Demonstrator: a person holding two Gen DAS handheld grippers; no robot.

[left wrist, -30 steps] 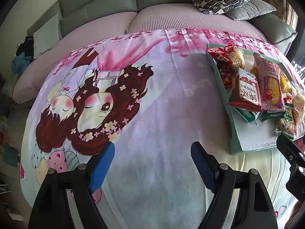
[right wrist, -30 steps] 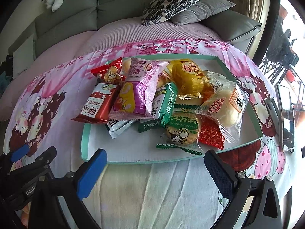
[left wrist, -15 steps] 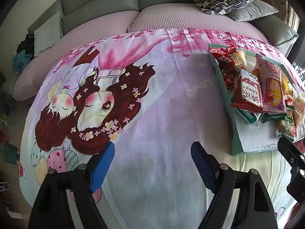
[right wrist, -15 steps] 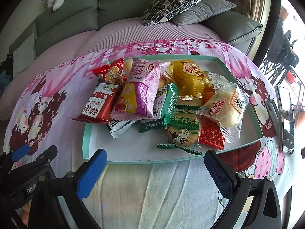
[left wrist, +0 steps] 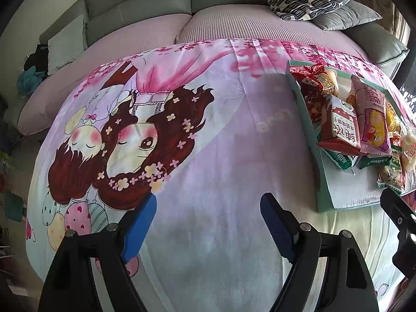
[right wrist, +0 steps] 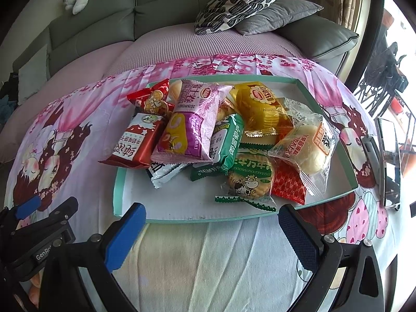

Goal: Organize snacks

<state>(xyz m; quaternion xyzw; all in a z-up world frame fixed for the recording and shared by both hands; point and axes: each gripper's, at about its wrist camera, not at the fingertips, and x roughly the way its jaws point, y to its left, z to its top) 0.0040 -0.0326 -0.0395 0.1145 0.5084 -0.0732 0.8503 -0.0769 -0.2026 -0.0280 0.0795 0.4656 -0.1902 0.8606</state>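
A shallow teal tray (right wrist: 182, 214) lies on the cartoon-print cloth and holds a heap of snack packets: a red biscuit pack (right wrist: 135, 141), a pink roll pack (right wrist: 189, 127), a yellow cake pack (right wrist: 260, 106), a green biscuit pack (right wrist: 228, 140), a round cow biscuit (right wrist: 249, 179) and a clear bun pack (right wrist: 309, 148). My right gripper (right wrist: 210, 230) is open and empty just in front of the tray's near edge. My left gripper (left wrist: 208, 218) is open and empty over bare cloth, left of the tray (left wrist: 322, 182).
The cloth (left wrist: 208, 135) covers a low table in front of a grey-green sofa (right wrist: 104, 31) with a patterned cushion (right wrist: 239, 0). A phone or tablet on a stand (right wrist: 390, 156) sits at the right edge. The left gripper shows at the right wrist view's lower left (right wrist: 39, 221).
Both views have shifted slightly, the tray sitting a little lower in frame. Both grippers stay open and empty.
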